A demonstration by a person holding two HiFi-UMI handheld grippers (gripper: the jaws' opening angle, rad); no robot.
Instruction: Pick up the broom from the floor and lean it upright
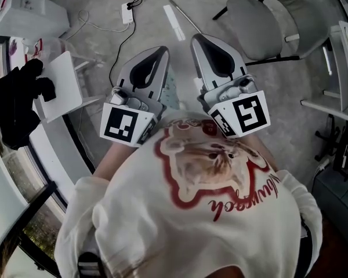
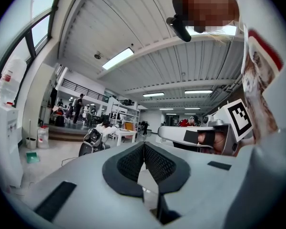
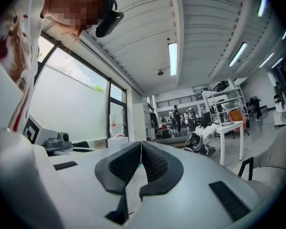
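A thin grey pole (image 1: 184, 16) lies on the floor ahead of me beside a white strip (image 1: 174, 22). It may be the broom's handle, and no broom head shows. Both grippers point level in front of the person's chest, side by side. My left gripper (image 1: 162, 51) (image 2: 144, 144) is shut, pads meeting at the tips with nothing between them. My right gripper (image 1: 197, 38) (image 3: 141, 143) is shut the same way and holds nothing. In the left gripper view the right gripper (image 2: 181, 133) shows alongside.
A grey chair (image 1: 255, 19) stands ahead to the right. A power strip with its cable (image 1: 127, 13) lies on the floor ahead to the left. White cabinets (image 1: 29, 16), a white board (image 1: 64, 83) and a black bundle (image 1: 14, 106) line the window on the left.
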